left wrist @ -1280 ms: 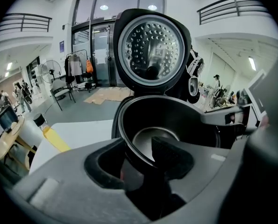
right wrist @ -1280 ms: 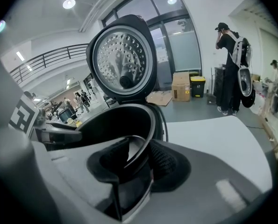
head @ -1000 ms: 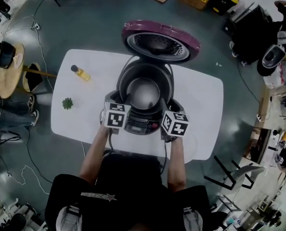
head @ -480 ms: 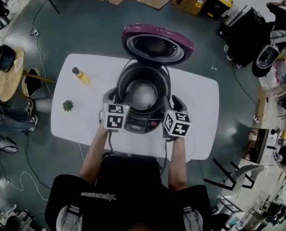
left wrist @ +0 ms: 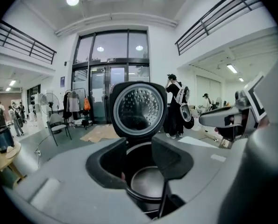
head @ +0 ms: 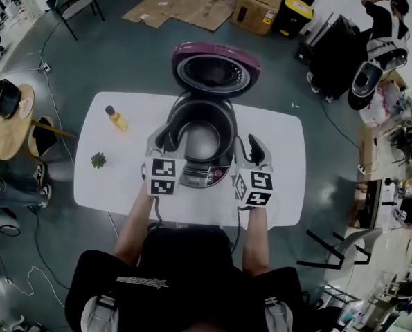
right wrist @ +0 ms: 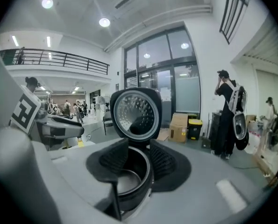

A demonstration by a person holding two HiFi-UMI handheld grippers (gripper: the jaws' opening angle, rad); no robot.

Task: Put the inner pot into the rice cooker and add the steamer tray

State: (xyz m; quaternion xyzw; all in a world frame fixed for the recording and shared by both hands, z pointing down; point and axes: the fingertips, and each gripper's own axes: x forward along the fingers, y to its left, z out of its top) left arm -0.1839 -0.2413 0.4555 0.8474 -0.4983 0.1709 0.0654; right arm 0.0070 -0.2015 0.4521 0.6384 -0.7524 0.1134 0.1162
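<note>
The rice cooker point(head: 202, 144) stands on the white table point(head: 289, 158) with its maroon lid point(head: 216, 68) swung up and back. The metal inner pot point(head: 204, 138) sits down inside the body; it also shows in the left gripper view point(left wrist: 150, 183) and the right gripper view point(right wrist: 124, 178). My left gripper point(head: 165, 138) hovers off the cooker's left side. Its jaws have just been closing, with nothing between them point(left wrist: 139, 157). My right gripper point(head: 254, 151) hangs off the right side, open and holding nothing point(right wrist: 139, 160). Both point at the cooker from above its front.
A yellow bottle point(head: 115, 118) and a small green plant point(head: 98, 160) stand on the table's left part. A round wooden side table point(head: 8, 116) is at the left, cardboard boxes point(head: 261, 5) lie behind, and a person point(head: 379, 26) stands at the back right.
Both grippers have lifted off the cooker's rim and drawn back a little toward me. The inner pot stays in the cooker.
</note>
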